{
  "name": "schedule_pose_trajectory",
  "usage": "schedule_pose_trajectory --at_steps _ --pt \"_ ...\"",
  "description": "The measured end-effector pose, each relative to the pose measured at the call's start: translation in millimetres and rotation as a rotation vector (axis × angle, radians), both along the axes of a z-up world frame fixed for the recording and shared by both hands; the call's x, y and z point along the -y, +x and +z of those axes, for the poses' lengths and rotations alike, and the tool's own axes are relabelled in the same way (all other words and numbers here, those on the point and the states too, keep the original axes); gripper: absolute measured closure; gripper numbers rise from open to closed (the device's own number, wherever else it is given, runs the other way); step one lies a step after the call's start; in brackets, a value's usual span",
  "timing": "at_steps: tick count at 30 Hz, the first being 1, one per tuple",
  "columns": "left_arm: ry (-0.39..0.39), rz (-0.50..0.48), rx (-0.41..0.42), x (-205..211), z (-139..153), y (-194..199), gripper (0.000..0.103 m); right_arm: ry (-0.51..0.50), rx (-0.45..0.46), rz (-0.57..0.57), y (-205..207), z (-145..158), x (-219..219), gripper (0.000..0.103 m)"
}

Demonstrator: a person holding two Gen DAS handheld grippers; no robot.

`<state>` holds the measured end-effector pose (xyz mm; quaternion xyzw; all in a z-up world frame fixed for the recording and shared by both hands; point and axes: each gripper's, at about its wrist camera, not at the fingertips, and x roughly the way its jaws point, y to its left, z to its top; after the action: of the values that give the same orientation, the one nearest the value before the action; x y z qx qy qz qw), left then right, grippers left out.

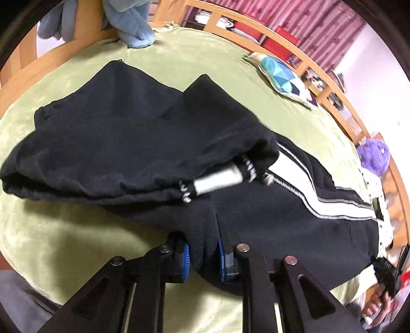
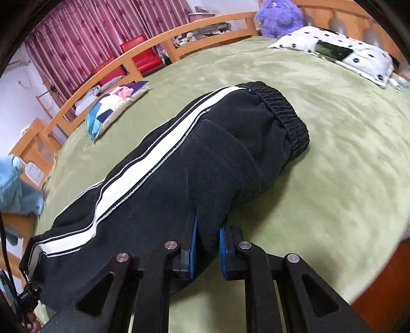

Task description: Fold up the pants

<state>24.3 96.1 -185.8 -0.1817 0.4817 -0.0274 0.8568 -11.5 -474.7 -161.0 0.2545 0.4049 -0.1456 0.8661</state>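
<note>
On the green bed (image 2: 320, 179) lie the pants (image 2: 205, 153), partly folded. The left gripper (image 1: 202, 256) and the right gripper (image 2: 208, 246) each pinch the near edge. If one grip slips, the fold could fall open.

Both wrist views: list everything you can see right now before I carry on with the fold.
pants: one, black with a white side stripe, on the blanket, partly folded
blanket: one, light green, covering the bed
bed rail: one, light wood, along the far edge
patchwork cushion: one, blue, white and pink, by the rail
dotted pillow: one, white with black dots, far end
purple plush: one, beside the dotted pillow
blue plush: one, opposite end
curtain: dark red, beyond the rail
left gripper: jaws shut on pants fabric
right gripper: jaws shut on pants fabric
</note>
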Motion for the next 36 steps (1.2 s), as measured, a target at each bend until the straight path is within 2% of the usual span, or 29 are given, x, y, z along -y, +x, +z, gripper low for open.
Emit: schedule_pose_trajectory --at_steps 2,3,4,5,7,10,12,15,19,20,21,22,24,25,26,29,30,32,36 --pt "0.04 -0.017 -0.04 -3.3 -0.8 7.1 0.076 -0.021 -0.031 0.001 -7.9 -1.9 -0.7 0.077" --pt "0.054 -0.028 -0.053 -3.1 0.3 3.1 0.076 -0.041 -0.046 0.003 -13.6 -0.1 -2.4 0.068" --pt "0.064 -0.04 -0.045 -2.3 3.2 0.1 0.076 -0.055 -0.041 0.017 -19.3 3.3 -4.5 0.059" --pt "0.078 -0.05 -0.025 -4.6 10.6 -4.0 0.075 -0.078 -0.03 0.025 -25.6 8.0 -7.1 0.057" --pt "0.105 -0.074 0.017 -3.4 20.9 -12.5 0.071 -0.147 -0.023 0.026 -33.4 16.9 -12.7 0.055" --pt "0.142 -0.097 0.104 -3.7 40.8 -18.0 0.058 -0.187 -0.014 0.043 -38.1 28.5 -17.0 0.054" --pt "0.156 -0.116 0.152 0.9 51.0 -11.2 0.039 -0.184 0.016 0.052 -39.3 37.0 -20.7 0.054" --pt "0.207 -0.152 0.194 15.2 53.5 2.2 0.036 -0.173 0.038 0.058 -33.1 42.1 -28.7 0.048" --pt "0.269 -0.166 0.151 27.3 37.7 17.2 0.036 -0.155 0.032 0.068 -26.0 37.5 -40.1 0.048" --pt "0.306 -0.153 0.139 29.2 30.7 24.8 0.037 -0.15 0.02 0.07 -24.1 35.0 -41.9 0.048" --pt "0.326 -0.144 0.146 31.7 26.2 30.7 0.054 -0.147 0.01 0.069 -22.9 33.0 -43.1 0.048" --pt "0.348 -0.13 0.162 27.7 24.8 35.6 0.066 -0.144 0.0 0.066 -21.7 30.7 -44.4 0.048" --pt "0.285 -0.152 0.176 17.3 32.6 45.4 0.082 -0.148 -0.008 0.059 -19.8 28.9 -45.5 0.048" --pt "0.238 -0.148 0.202 6.8 41.0 51.1 0.087 -0.155 -0.015 0.051 -18.2 28.4 -46.0 0.048" --pt "0.233 -0.138 0.221 2.1 45.9 54.7 0.088 -0.16 -0.019 0.045 -17.1 28.0 -46.4 0.048" --pt "0.34 -0.054 0.298 -22.4 75.5 79.5 0.089 -0.163 -0.03 0.026 -10.0 26.5 -47.4 0.048" --pt "0.354 -0.03 0.299 -31.0 80.1 87.9 0.09 -0.163 -0.033 0.021 -6.3 25.6 -47.7 0.048" --pt "0.348 0.036 0.283 -57.4 86.3 111.2 0.09 -0.166 -0.04 0.017 1.5 23.7 -49.6 0.048" --pt "0.328 0.102 0.26 -97.0 84.6 148.7 0.09 -0.197 -0.064 0.023 20.6 19.0 -58.6 0.048"
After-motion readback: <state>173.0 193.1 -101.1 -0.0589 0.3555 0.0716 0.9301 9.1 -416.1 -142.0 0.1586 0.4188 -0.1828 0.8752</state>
